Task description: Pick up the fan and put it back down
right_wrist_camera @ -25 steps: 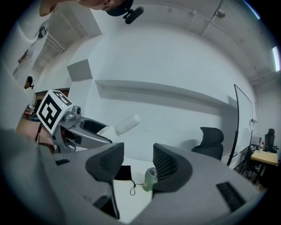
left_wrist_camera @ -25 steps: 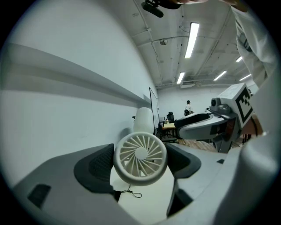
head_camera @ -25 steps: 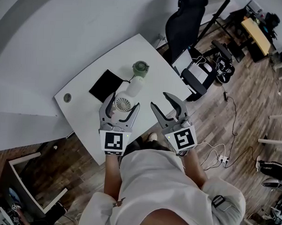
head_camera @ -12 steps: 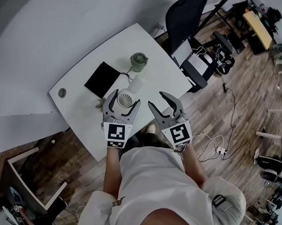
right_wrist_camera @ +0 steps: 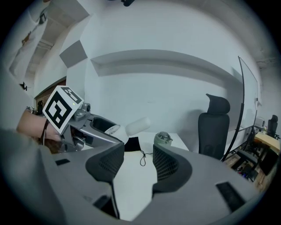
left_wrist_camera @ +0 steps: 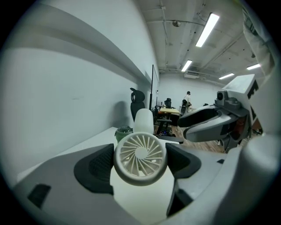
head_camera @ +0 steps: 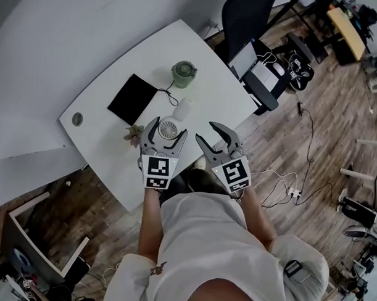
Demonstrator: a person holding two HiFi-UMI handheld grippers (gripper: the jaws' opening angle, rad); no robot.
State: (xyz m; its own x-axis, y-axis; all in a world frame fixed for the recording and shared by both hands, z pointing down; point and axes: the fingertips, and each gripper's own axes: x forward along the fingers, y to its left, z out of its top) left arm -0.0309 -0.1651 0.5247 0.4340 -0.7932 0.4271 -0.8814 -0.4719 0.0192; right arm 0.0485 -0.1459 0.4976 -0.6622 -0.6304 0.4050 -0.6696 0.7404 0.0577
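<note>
The white fan (head_camera: 167, 128) has a round grille head (left_wrist_camera: 140, 158) and a rounded handle (left_wrist_camera: 144, 121) that points away from me toward the far side of the white table (head_camera: 114, 153). My left gripper (head_camera: 167, 127) is shut on the fan's head, with a dark pad against each side (left_wrist_camera: 140, 160). My right gripper (head_camera: 209, 134) hangs open and empty just to the right, over the table's near edge. Nothing lies between its pads (right_wrist_camera: 138, 165). From the right gripper view the left gripper (right_wrist_camera: 96, 127) and the fan's handle (right_wrist_camera: 138, 124) show at the left.
A green lidded cup (head_camera: 183, 74) stands behind the fan, with a thin cord (head_camera: 169, 93) running to a black pad (head_camera: 132, 99). A small plant (head_camera: 134, 134) sits left of the left gripper. An office chair (head_camera: 245, 19) and a laptop stand are right of the table.
Both grippers have sunk toward the table side by side. The fan has stayed between the left gripper's pads throughout, and the right gripper has stayed open.
</note>
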